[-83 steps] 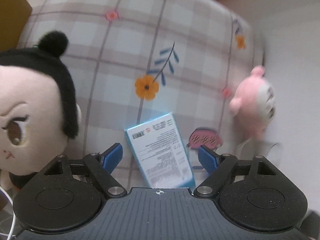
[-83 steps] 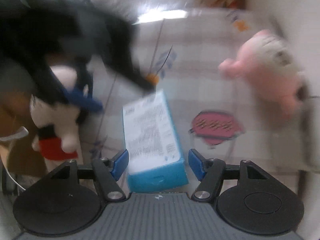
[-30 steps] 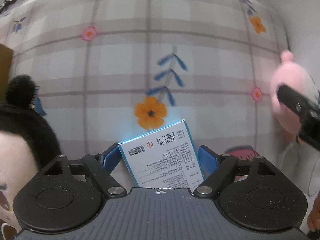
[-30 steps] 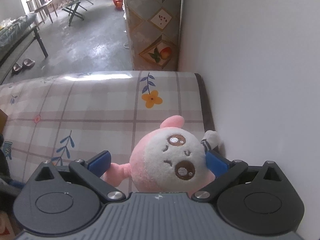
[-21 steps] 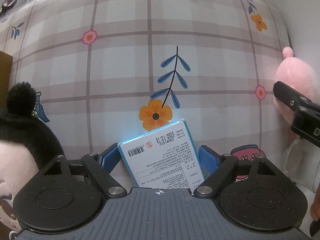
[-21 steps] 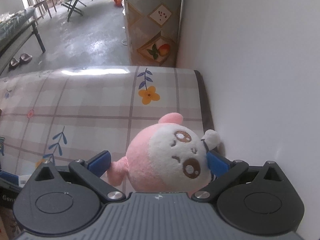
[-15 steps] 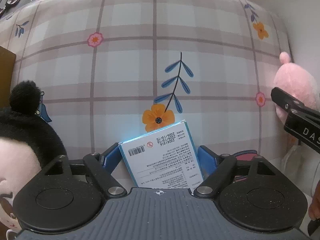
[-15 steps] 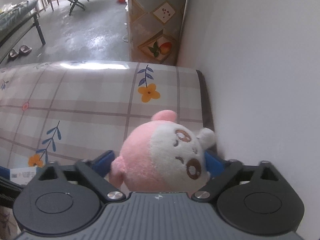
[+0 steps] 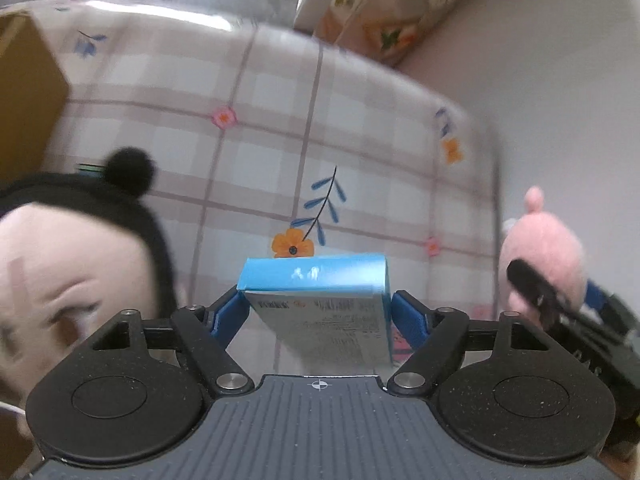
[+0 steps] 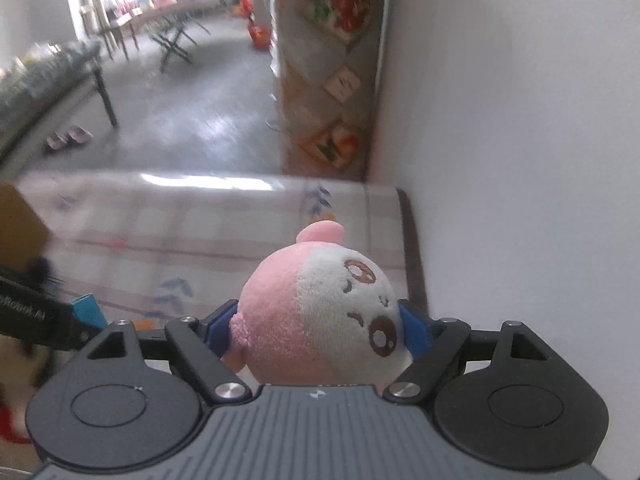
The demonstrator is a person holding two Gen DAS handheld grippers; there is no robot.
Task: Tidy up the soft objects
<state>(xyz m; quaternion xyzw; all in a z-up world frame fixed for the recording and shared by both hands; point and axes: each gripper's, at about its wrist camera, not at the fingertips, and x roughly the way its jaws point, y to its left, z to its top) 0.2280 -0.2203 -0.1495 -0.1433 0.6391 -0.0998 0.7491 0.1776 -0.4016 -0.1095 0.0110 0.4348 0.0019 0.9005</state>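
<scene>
My left gripper (image 9: 316, 314) has a blue-and-white carton (image 9: 316, 280) between its blue pads. Its jaws are closing, both pads press on the carton's sides, and the carton hangs tilted above the checked tablecloth (image 9: 280, 120). The jaws of my right gripper (image 10: 320, 322) are also closing, and its pads squeeze a pink and white plush (image 10: 320, 308) that is raised off the cloth. In the left wrist view the same plush (image 9: 540, 248) shows at the right edge, with a black finger (image 9: 532, 280) of the right gripper across it.
A big plush doll with black hair (image 9: 80, 264) fills the left of the left wrist view. A brown cardboard box (image 9: 24, 92) stands at the far left of the table. A white wall (image 10: 520, 160) runs along the table's right edge.
Both grippers have risen. The carton has come off the cloth and tipped so that its blue end faces me. The pads closed in on the plush and lifted it.
</scene>
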